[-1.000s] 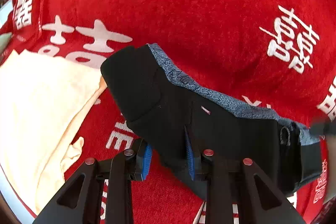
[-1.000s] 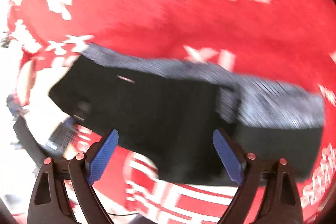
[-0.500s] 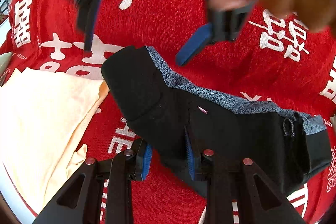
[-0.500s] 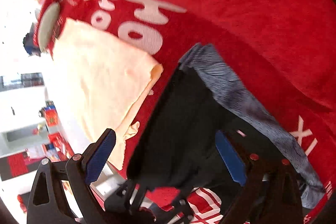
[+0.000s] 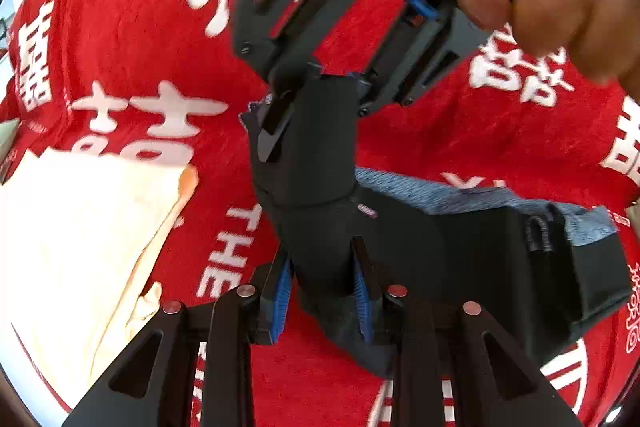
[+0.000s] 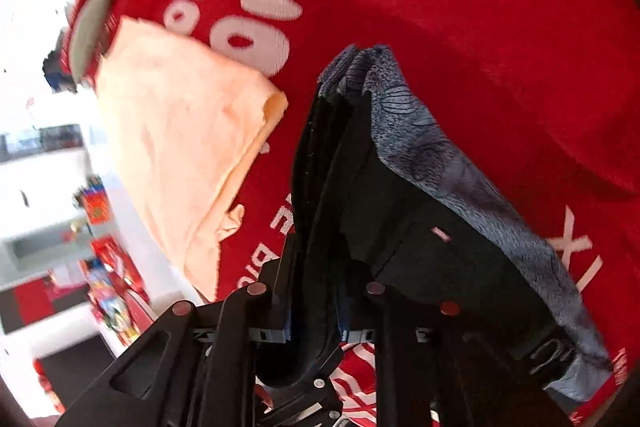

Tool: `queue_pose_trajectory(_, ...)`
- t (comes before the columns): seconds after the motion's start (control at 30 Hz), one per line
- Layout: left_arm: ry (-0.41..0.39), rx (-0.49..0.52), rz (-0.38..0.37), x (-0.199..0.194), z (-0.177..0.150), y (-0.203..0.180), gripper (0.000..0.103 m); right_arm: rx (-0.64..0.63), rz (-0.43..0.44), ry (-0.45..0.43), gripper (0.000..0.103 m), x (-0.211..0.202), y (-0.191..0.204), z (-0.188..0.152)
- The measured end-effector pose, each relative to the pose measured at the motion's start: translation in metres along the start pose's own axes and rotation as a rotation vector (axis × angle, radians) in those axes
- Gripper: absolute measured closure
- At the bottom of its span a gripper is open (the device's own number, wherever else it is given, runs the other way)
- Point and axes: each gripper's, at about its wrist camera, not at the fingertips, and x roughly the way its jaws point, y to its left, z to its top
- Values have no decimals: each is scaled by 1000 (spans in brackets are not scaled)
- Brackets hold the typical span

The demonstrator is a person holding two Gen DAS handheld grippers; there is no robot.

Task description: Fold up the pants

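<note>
Far left: a pale peach cloth lies flat on the red tabletop cover.
Pants: black fabric pants with a grey patterned lining, centre, one end lifted.
My left gripper: jaws clamped on the near hem.
My right gripper: jaws pinching the raised end.
Risk: bunched layers could slip out, skewing my fold.

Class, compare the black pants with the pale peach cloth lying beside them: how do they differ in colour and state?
The black pants are dark with a grey-blue patterned lining; the peach cloth is plain and pale. The pants are pinched by the left gripper and right gripper; the cloth lies untouched. Both rest on the red blanket.
</note>
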Motion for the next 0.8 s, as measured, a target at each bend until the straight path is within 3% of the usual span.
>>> queue_pose_trajectory(0.4, -99, 104, -135, -61, 29, -74, 74, 110, 245, -316, 86, -111, -81, -100)
queue_pose_trajectory(0.8, -68, 321, -324, -95, 17, -215, 74, 290, 351, -557, 86, -177, -193, -251)
